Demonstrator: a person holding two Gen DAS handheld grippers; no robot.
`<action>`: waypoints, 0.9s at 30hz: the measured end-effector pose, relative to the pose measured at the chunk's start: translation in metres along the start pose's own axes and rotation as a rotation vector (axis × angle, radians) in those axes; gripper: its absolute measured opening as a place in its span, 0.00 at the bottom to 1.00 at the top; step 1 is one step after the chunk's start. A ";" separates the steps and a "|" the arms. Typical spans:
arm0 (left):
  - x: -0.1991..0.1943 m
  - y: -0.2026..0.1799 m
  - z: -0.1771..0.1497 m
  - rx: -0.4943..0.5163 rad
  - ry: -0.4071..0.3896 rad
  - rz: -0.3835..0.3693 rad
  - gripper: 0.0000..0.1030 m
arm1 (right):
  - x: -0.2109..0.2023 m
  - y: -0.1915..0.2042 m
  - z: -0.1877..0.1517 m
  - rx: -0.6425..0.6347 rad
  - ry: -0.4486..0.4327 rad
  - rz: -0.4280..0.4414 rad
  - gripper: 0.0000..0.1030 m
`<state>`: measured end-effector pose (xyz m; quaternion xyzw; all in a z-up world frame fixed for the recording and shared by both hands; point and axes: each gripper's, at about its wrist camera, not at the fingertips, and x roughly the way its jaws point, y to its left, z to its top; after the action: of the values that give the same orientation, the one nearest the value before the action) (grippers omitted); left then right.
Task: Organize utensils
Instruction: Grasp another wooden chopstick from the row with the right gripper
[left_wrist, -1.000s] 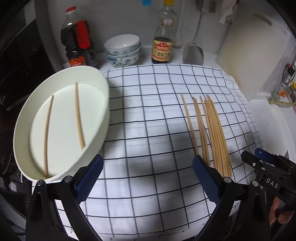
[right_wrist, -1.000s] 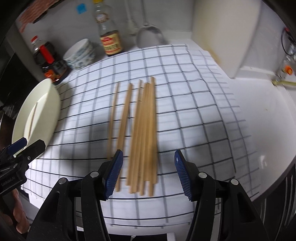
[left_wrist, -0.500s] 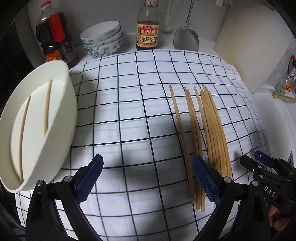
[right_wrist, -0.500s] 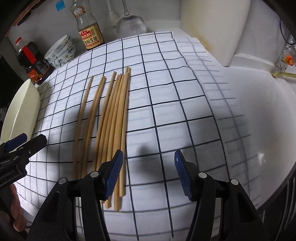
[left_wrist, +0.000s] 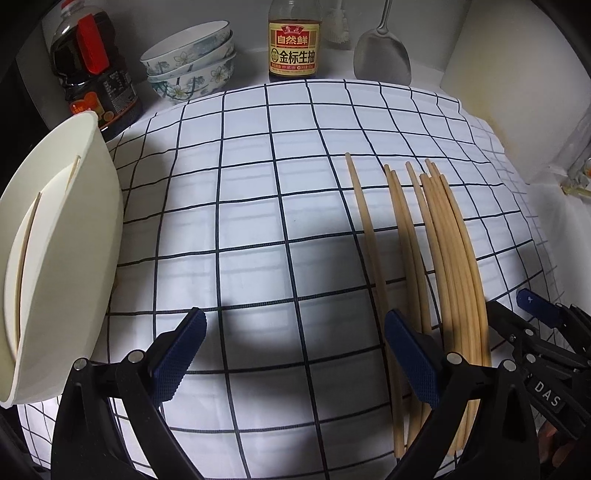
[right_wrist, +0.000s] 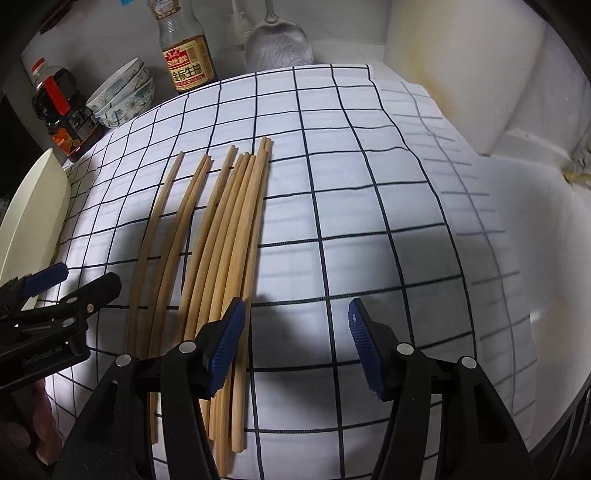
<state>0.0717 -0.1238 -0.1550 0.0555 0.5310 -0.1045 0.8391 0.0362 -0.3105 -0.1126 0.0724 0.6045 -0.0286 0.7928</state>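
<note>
While both claws pointed down over the checked cloth, the scene was as follows.

Left claw: the left claw (left_wrist: 293, 354) stood wide at the bottom of the left wrist view, with only cloth between its blue pads and nothing held; its right finger (left_wrist: 412, 356) lay over the near ends of the leftmost sticks.
Right claw: the right claw (right_wrist: 295, 345) stood about half open at the bottom of the right wrist view, with nothing between the pads; its left finger (right_wrist: 225, 347) covered part of the bundle.
Chopsticks: the loose chopsticks (left_wrist: 439, 258) lay side by side on the cloth, right of centre in the left wrist view and left of centre (right_wrist: 221, 236) in the right wrist view.
White dish: the white dish (left_wrist: 70, 258) stood at the left edge, with two more chopsticks (left_wrist: 26, 258) lying inside it.
Cloth: the checked cloth (left_wrist: 251, 229) covered the desk.
Background: a dark sauce bottle (left_wrist: 92, 77), stacked bowls (left_wrist: 192, 62), a soy sauce bottle (left_wrist: 293, 40) and a metal spatula (left_wrist: 382, 55) stood along the top, by the wall.
</note>
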 end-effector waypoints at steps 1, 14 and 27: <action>0.001 0.000 0.000 0.001 0.001 0.000 0.92 | 0.000 0.002 0.000 -0.011 -0.004 -0.007 0.54; 0.007 -0.001 0.002 0.014 0.004 -0.003 0.92 | 0.003 0.013 -0.006 -0.072 0.013 -0.026 0.54; 0.015 -0.013 0.006 0.021 -0.003 -0.003 0.92 | 0.007 0.001 0.000 -0.059 -0.049 -0.040 0.54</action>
<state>0.0800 -0.1393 -0.1663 0.0635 0.5288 -0.1113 0.8390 0.0384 -0.3087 -0.1196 0.0360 0.5870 -0.0283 0.8083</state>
